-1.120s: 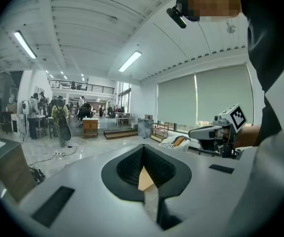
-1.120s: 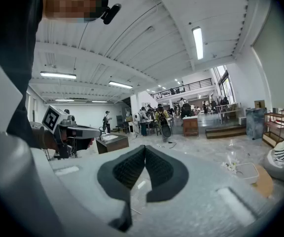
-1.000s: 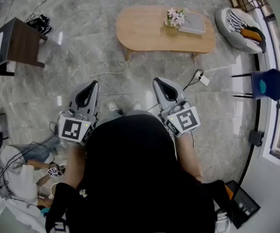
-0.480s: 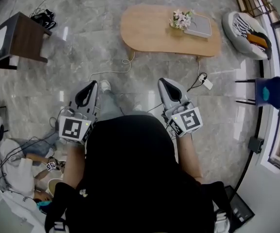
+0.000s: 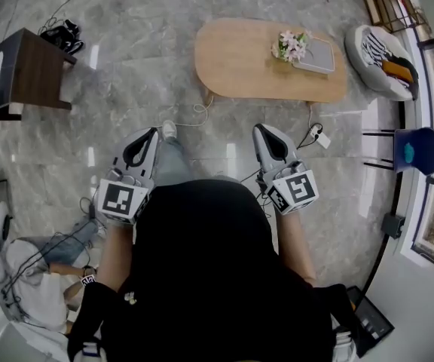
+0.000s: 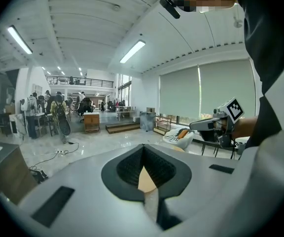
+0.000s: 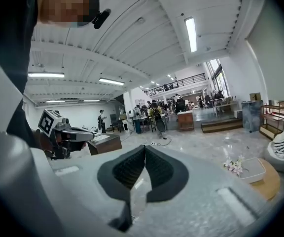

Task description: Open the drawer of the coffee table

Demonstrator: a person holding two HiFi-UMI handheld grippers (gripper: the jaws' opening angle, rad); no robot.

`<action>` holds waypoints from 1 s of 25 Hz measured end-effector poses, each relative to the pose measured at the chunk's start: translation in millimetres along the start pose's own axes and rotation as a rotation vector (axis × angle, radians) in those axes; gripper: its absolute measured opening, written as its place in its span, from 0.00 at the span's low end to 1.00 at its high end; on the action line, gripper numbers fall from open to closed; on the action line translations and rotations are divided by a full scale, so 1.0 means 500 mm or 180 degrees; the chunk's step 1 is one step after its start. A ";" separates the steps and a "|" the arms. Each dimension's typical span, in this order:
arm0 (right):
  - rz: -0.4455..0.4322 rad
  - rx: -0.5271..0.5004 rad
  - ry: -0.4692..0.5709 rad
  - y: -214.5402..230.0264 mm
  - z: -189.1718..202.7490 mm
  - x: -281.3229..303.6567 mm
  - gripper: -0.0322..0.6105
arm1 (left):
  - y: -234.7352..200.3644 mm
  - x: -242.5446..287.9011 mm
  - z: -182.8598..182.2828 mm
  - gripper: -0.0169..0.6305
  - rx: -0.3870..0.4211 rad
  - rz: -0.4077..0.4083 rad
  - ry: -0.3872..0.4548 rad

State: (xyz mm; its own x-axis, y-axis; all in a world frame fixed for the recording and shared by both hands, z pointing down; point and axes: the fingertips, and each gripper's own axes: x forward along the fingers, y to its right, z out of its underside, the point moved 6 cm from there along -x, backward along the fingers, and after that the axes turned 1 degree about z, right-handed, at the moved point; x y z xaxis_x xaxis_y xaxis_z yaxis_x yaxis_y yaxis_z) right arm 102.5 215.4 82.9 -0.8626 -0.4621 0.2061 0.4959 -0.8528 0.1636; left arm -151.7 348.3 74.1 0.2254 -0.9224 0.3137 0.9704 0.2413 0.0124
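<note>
Left gripper (image 5: 152,132) and right gripper (image 5: 261,128): jaws fully closed, tips meeting, nothing held. Both are carried side by side in front of the person. The coffee table (image 5: 236,59) stands ahead of both tips, well apart, nearer the right gripper.

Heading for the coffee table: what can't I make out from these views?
Drawer: in no view; the head view shows only the table's top from above.
Left gripper view: the shut left claw covers the table, bar a tan sliver.
Right gripper view: the right claw's body and the frame edge cut off the table's side.
</note>
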 end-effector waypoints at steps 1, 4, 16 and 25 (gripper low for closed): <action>0.0032 0.0016 -0.0015 0.001 -0.007 0.026 0.05 | -0.030 0.013 -0.001 0.05 -0.0011 0.0041 -0.0012; 0.0134 0.0054 -0.0066 0.004 -0.019 0.109 0.05 | -0.121 0.050 -0.001 0.05 -0.0084 0.0102 -0.0078; 0.0644 0.0140 -0.0184 -0.012 -0.046 0.379 0.05 | -0.410 0.194 0.031 0.05 0.0100 0.0723 -0.0233; 0.1071 0.0394 -0.0298 0.076 -0.001 0.410 0.05 | -0.412 0.357 0.061 0.05 0.0137 0.1274 -0.0554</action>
State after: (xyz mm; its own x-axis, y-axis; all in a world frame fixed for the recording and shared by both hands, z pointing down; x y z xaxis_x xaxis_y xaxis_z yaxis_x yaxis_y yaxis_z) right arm -55.5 88.2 130.8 -0.6390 -0.6826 0.3545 0.7636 -0.6183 0.1859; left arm -314.0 143.1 156.3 0.5614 -0.6898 0.4571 0.8041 0.5852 -0.1044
